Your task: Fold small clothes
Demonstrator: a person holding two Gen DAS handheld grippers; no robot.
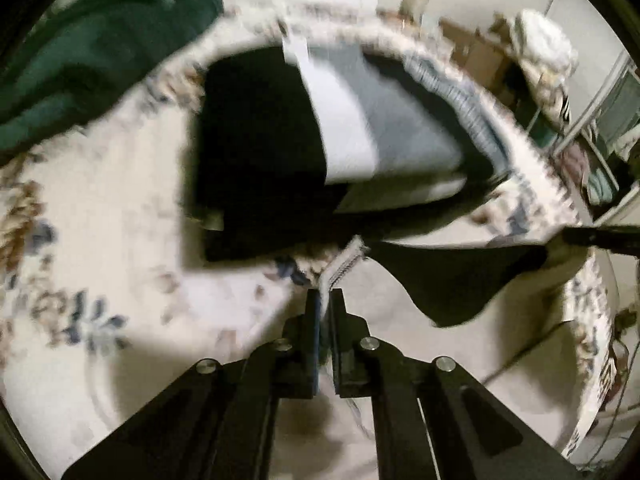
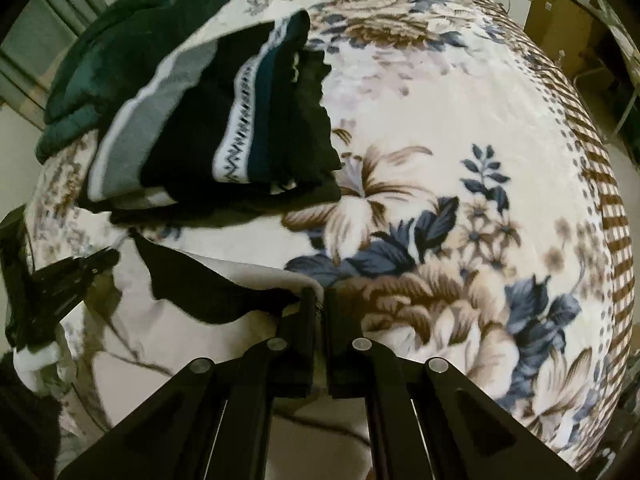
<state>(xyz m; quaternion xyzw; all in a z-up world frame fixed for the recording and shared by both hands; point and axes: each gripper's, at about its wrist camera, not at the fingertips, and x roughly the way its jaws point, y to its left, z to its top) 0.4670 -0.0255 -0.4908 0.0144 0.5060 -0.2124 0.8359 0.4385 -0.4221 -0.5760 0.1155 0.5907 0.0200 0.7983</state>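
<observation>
A black garment [image 2: 208, 292] hangs stretched between the two grippers, above the floral blanket [image 2: 460, 200]. The right gripper [image 2: 319, 300] pinches one edge, the left gripper [image 1: 325, 300] the other at a striped band. Behind lies a stack of folded clothes [image 2: 224, 120], and beyond it a green blanket [image 2: 120, 40].

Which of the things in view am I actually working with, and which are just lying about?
In the job:
- black garment, stretched between both grippers
- left hand-held gripper, shut on its patterned edge
- right hand-held gripper, shut on its other end
- pile of folded clothes

Lying about:
- green blanket
- floral bedspread
- cardboard boxes
</observation>
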